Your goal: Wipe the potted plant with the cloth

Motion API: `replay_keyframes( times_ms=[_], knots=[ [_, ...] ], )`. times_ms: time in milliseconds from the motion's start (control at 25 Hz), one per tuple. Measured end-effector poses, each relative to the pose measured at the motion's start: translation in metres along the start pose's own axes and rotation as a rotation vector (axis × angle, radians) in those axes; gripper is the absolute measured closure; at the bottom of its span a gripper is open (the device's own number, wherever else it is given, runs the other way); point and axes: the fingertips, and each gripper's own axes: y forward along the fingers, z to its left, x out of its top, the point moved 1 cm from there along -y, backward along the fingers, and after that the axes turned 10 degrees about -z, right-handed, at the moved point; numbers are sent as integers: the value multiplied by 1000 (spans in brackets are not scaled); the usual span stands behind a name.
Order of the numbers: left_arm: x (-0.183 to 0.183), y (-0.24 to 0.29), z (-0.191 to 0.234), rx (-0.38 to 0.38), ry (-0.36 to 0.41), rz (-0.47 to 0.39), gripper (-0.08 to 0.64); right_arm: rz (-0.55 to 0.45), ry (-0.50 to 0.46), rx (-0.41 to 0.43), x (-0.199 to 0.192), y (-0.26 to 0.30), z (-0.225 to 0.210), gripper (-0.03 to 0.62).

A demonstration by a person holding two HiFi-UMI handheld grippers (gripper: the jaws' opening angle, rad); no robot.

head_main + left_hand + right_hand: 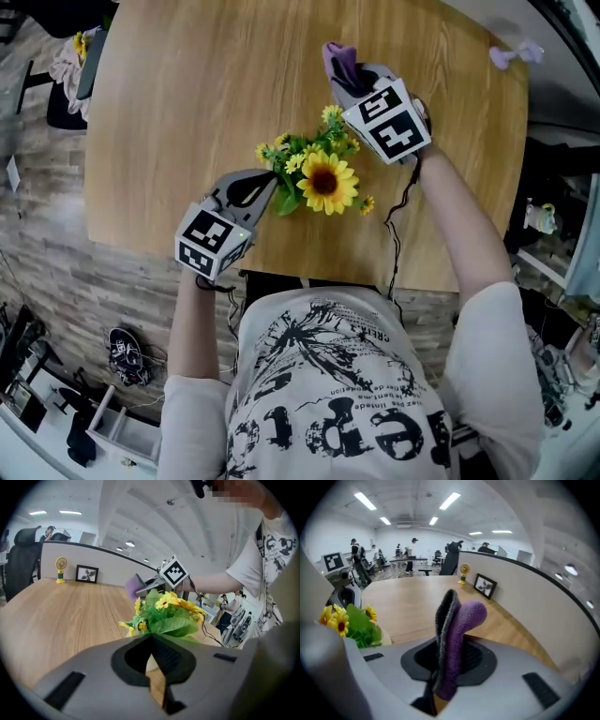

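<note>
Potted plant (319, 178): stands upright near the middle of the head view, on the wooden table (187, 103), closer to the table's near edge. Carries one large sunflower head, several smaller yellow blooms and green leaves. Pot hidden under the foliage from above.

Left gripper (270, 180): enters from the lower left of the head view, with its tips at the leaves on the plant's left side. Jaws fully together in the left gripper view, with nothing seen clamped between them. Contact with the leaves cannot be confirmed.

Right gripper (345, 82): sits above and to the right of the plant in the head view, just beside the upper blooms. Jaws clamped on the cloth (457, 630).

Cloth: purple with a grey face, folded, standing up out of the jaws and bending over at the top. Held clear of the plant, which appears at the lower left edge of the right gripper view, apart from the cloth.

Small yellow desk fan (463, 573) and framed picture (485, 586): stand side by side at the far edge of the table, against the grey partition (525, 602).

Small lilac object (514, 53): lies at the table's corner, upper right of the head view. Kind not discernible.
</note>
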Motion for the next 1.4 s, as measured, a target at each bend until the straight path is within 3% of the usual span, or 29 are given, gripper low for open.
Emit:
replay_keyframes(
  times_ms=[120,240,480,720,880,1000,1120,1400],
  knots=[
    [6,4,5,30,-13,-15,557,-10,-102,93,10,20,12,517],
    [9,6,11,49,-22,-27,557,10,-129,192,6,32,33,517],
    [17,9,19,83,-8,-49,557,112,-223,549,-11,29,83,517],
    [15,10,20,100,-73,-63,557,145,-278,753,-27,15,107,518],
    [17,10,17,144,25,-68,557,169,-349,781,-32,9,110,522],
    [15,8,19,171,-30,-107,557,187,-407,781,-38,5,108,522],
    [12,8,21,147,-90,-128,557,214,-438,793,-46,-1,108,522],
    [13,9,21,116,-86,-134,557,236,-304,774,-60,-15,104,520]
  ],
)
